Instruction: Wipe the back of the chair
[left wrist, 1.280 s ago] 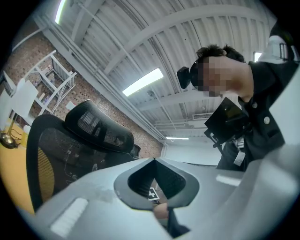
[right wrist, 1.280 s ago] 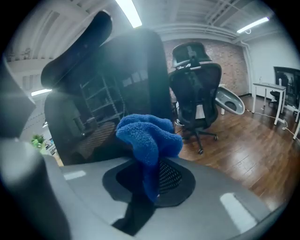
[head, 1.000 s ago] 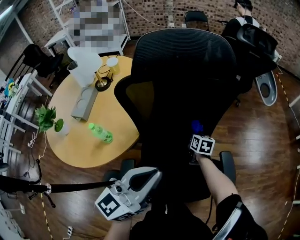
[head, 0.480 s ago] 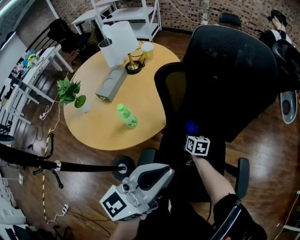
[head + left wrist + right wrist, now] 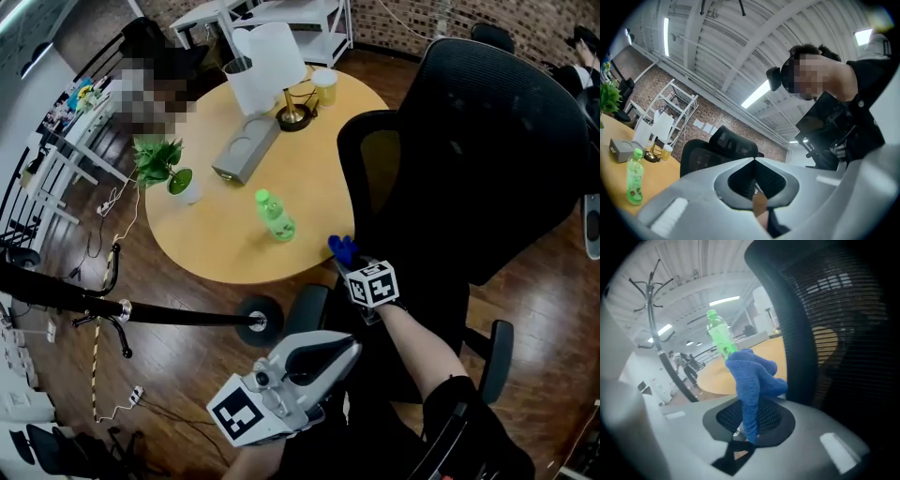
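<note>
A black mesh office chair (image 5: 487, 159) fills the right of the head view, its back (image 5: 843, 329) turned to me. My right gripper (image 5: 345, 255) is shut on a blue cloth (image 5: 342, 249) at the lower left edge of the chair's back. In the right gripper view the blue cloth (image 5: 754, 380) sticks up from the shut jaws, right beside the chair's frame. My left gripper (image 5: 314, 361) hangs low at the bottom of the head view, away from the chair, jaws closed together with nothing between them (image 5: 754, 161).
A round wooden table (image 5: 253, 169) stands left of the chair with a green bottle (image 5: 276, 216), a white lamp (image 5: 272, 66), a grey box (image 5: 246, 150) and a potted plant (image 5: 164, 169). A black coat-rack pole (image 5: 131, 309) lies across the lower left. White shelves stand beyond.
The view has swung, so the chair now sits further right. My right gripper with the blue cloth has moved left and down along the chair's back to its left edge.
</note>
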Motion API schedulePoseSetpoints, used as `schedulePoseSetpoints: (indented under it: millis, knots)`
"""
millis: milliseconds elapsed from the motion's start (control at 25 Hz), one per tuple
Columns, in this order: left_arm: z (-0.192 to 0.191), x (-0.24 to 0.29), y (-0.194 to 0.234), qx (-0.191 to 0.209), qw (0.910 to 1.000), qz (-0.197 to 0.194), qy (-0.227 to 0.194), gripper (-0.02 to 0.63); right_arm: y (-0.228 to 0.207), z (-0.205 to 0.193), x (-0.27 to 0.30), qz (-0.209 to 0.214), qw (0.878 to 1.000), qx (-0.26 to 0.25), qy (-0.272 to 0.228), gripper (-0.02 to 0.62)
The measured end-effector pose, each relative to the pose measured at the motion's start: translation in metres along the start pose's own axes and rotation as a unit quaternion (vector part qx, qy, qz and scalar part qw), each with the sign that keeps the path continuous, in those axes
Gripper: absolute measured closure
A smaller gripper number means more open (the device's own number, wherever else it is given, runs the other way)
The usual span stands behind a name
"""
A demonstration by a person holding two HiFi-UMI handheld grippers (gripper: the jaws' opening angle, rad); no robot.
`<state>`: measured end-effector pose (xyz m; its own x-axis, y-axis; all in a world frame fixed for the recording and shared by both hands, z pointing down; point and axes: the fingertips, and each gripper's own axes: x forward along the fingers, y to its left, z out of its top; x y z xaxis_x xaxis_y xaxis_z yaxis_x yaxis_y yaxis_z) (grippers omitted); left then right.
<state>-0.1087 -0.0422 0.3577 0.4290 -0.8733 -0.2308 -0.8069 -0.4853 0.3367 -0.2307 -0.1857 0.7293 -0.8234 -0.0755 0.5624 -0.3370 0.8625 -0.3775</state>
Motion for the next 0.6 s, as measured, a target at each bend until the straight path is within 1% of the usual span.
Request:
schedulePoseSetpoints:
  millis: [40, 80, 120, 160, 200, 280, 400, 480, 600]
  knots:
    - [-0.001, 0.0, 0.001, 0.001, 1.0, 0.002, 0.002, 0.604, 0.012, -0.006, 0.003, 0.029, 0.999, -0.013, 0.01, 0.543]
    - [-0.003, 0.001, 0.001, 0.002, 1.0, 0.003, 0.004, 0.604, 0.019, -0.014, 0.005, 0.047, 0.998, -0.022, 0.023, 0.543]
    - [-0.004, 0.002, 0.001, 0.003, 1.0, 0.004, 0.007, 0.604, 0.019, -0.023, 0.006, 0.052, 0.998, -0.028, 0.037, 0.543]
    - [-0.006, 0.003, 0.002, 0.004, 0.9999, 0.004, 0.009, 0.604, 0.012, -0.033, 0.006, 0.044, 0.997, -0.028, 0.048, 0.543]
    - [-0.009, 0.005, 0.003, 0.004, 0.9999, 0.004, 0.012, 0.604, -0.002, -0.04, 0.004, 0.025, 0.998, -0.022, 0.055, 0.543]
    - [-0.015, 0.011, 0.006, 0.001, 0.9999, 0.0, 0.017, 0.604, -0.042, -0.049, -0.007, -0.036, 0.998, 0.005, 0.052, 0.543]
    - [-0.024, 0.02, 0.007, -0.004, 0.9996, -0.012, 0.025, 0.604, -0.109, -0.056, -0.043, -0.131, 0.989, 0.058, 0.029, 0.543]
    - [-0.031, 0.03, 0.008, -0.006, 0.9993, -0.024, 0.029, 0.604, -0.143, -0.064, -0.073, -0.169, 0.982, 0.081, 0.018, 0.543]
    - [-0.041, 0.048, 0.007, -0.012, 0.9982, -0.046, 0.037, 0.604, -0.177, -0.075, -0.112, -0.197, 0.975, 0.102, 0.001, 0.542]
